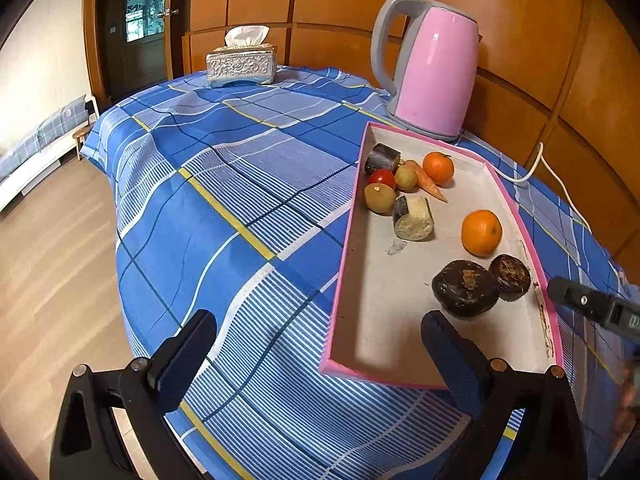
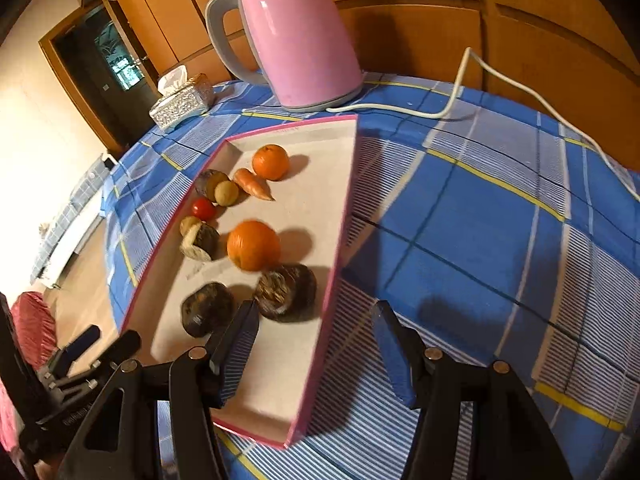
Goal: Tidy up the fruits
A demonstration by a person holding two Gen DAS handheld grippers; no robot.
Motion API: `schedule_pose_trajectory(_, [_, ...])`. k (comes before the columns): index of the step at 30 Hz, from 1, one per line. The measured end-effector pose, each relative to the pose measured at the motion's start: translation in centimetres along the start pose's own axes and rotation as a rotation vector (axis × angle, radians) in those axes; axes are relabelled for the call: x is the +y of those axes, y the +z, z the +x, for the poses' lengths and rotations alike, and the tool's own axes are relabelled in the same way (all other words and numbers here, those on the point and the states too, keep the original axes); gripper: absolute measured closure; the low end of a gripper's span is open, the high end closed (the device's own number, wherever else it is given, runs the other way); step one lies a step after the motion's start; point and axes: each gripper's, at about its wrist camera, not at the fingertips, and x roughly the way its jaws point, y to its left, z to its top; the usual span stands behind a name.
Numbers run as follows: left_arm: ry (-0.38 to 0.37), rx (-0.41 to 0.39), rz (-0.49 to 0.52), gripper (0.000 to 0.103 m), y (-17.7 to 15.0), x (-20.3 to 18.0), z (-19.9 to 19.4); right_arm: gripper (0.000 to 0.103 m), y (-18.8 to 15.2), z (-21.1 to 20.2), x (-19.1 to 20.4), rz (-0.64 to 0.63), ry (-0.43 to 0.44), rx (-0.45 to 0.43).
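A: Start with the big things. The table point(image 1: 224, 184) fills the space ahead of both sets of fingers, and your kettle point(image 1: 434, 68) stands far beyond them at the back, probably parked there to keep it out of your working area.

B: And the tray point(image 2: 340, 240)?

A: Its near right wall runs up between your right gripper point(image 2: 314, 344) fingers: the left finger hangs over the tray floor, the right one over the cloth outside. Your left gripper point(image 1: 320, 354) has its right finger over the tray's near end, the other over the cloth.

B: Are you holding anything?

A: No. Your right jaws stand partly apart and nothing is between the pads but the tray wall below. Your left jaws gape wide and empty, likely just waiting.

B: Where's the fruit?

A: All inside the tray. Two dark fruits point(image 2: 286, 292) lie just beyond your right gripper's left finger, the nearer orange point(image 2: 253, 245) just past them. The far orange point(image 2: 271, 162), carrot point(image 2: 252, 182), two cut chunks point(image 1: 414, 218), tomato point(image 2: 203, 208) and two small yellowish fruits point(image 1: 378, 198) cluster well ahead at the far left wall. That looks like sorting by kind, though I can't be sure.
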Motion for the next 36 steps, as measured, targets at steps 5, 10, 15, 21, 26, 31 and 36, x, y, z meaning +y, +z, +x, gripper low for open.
schedule_pose_trajectory(5, [0.001, -0.008, 0.009, 0.0, -0.1, -0.3, -0.4, 0.043, -1.4, -0.9, -0.1, -0.01, -0.048, -0.025])
schedule_pose_trajectory(10, [-0.002, -0.029, 0.004, 0.0, 0.0, -0.3, -1.0, 0.043, -2.7, -1.7, 0.6, -0.05, -0.097, -0.054])
schedule_pose_trajectory(15, [-0.02, -0.065, -0.001, 0.0, 0.2, -0.3, -2.1, 0.042, -4.2, -3.0, 1.3, -0.069, -0.193, -0.122])
schedule_pose_trajectory(21, [-0.032, -0.103, 0.009, 0.0, 0.3, -0.8, -3.3, 0.042, -5.1, -3.9, 1.4, -0.051, -0.261, -0.173])
schedule_pose_trajectory(26, [-0.037, -0.13, 0.015, 0.0, 0.5, -1.1, -4.0, 0.042, -5.4, -4.3, 1.8, -0.071, -0.276, -0.185])
schedule_pose_trajectory(31, [-0.004, -0.141, 0.032, 0.0, 0.5, -1.4, -4.3, 0.042, -5.7, -4.4, 2.5, -0.1, -0.285, -0.191])
schedule_pose_trajectory(36, [0.032, -0.136, 0.044, 0.0, 0.4, -1.5, -4.2, 0.042, -5.7, -4.4, 2.9, -0.112, -0.286, -0.194])
